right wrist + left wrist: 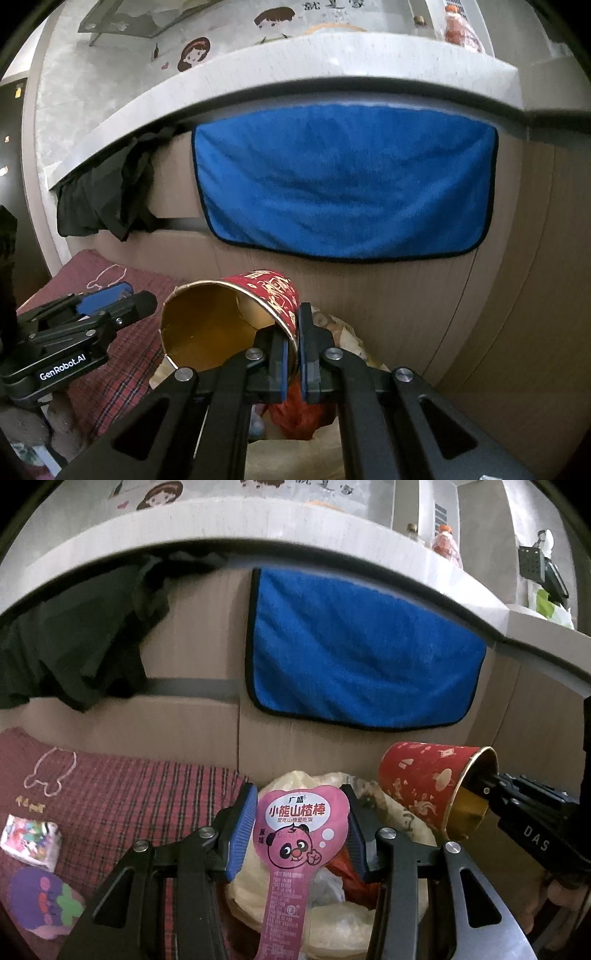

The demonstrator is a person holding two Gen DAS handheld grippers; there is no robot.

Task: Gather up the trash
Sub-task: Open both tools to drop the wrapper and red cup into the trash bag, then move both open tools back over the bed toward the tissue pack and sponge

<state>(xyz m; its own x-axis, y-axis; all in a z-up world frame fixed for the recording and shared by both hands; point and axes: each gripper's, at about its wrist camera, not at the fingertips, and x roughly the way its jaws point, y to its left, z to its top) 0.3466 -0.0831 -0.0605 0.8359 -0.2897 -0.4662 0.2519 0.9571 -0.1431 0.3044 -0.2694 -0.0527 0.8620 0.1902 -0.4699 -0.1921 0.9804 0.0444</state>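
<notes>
A pink snack wrapper (301,834) with a cartoon bear stands upright between the blue pads of my left gripper (300,799), which is shut on its wide head. My right gripper (293,325) is shut on the rim of a red paper cup (273,288); the cup lies tilted with its gold inside facing the camera. In the left wrist view the cup (417,786) and the right gripper (491,788) hang at the right. Under both grippers sits an open pale trash bag (332,923) with a red plastic bag (295,413) inside. The left gripper (122,295) shows at the left of the right wrist view.
A blue towel (362,646) and a black cloth (85,642) hang on the beige cabinet front under a grey counter edge (258,520). To the left lies a red plaid cloth (129,805) with a small printed packet (31,840) and a purple toy (44,901).
</notes>
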